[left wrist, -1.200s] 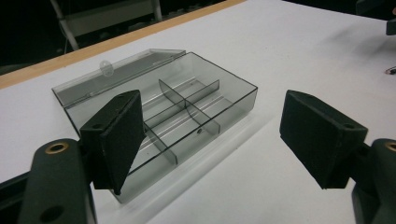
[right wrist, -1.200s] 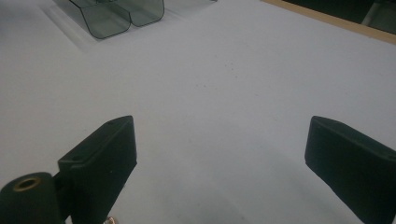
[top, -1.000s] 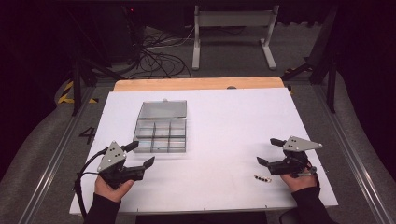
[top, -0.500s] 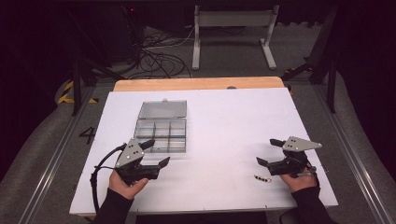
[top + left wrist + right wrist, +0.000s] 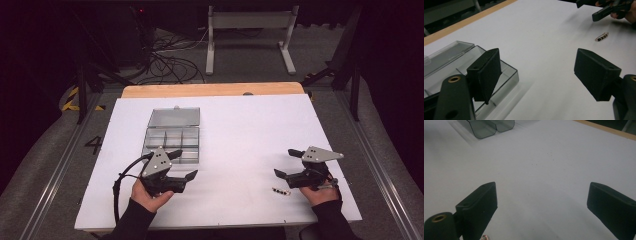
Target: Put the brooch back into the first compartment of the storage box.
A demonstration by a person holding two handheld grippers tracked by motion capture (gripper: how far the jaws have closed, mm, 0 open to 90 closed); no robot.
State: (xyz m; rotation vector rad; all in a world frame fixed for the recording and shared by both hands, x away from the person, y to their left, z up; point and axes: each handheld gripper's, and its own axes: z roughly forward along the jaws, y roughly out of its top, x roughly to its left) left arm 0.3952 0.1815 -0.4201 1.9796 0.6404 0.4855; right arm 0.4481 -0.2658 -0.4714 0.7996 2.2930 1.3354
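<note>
A clear compartment box (image 5: 172, 142) lies open on the white table (image 5: 240, 130), its lid (image 5: 175, 117) folded back. My left gripper (image 5: 184, 164) is open just in front of the box's near right corner, nothing between its jaws. In the left gripper view the box (image 5: 507, 71) sits behind the left fingertip (image 5: 486, 72) of the open gripper (image 5: 541, 72). A small striped part (image 5: 281, 190) lies on the table close to my right gripper (image 5: 285, 162), which is open and holds nothing. The right gripper view shows its open gripper (image 5: 549, 202) over bare table, with the box (image 5: 491, 126) far off.
The striped part (image 5: 602, 36) and the other gripper (image 5: 609, 10) appear at the left gripper view's upper right. A wooden strip (image 5: 215, 90) borders the table's far edge. Cables (image 5: 170, 55) and a stand (image 5: 247, 35) are on the floor beyond it.
My left gripper has moved right and a little forward, up to the box's near right corner. The right gripper and the striped part have stayed put.
</note>
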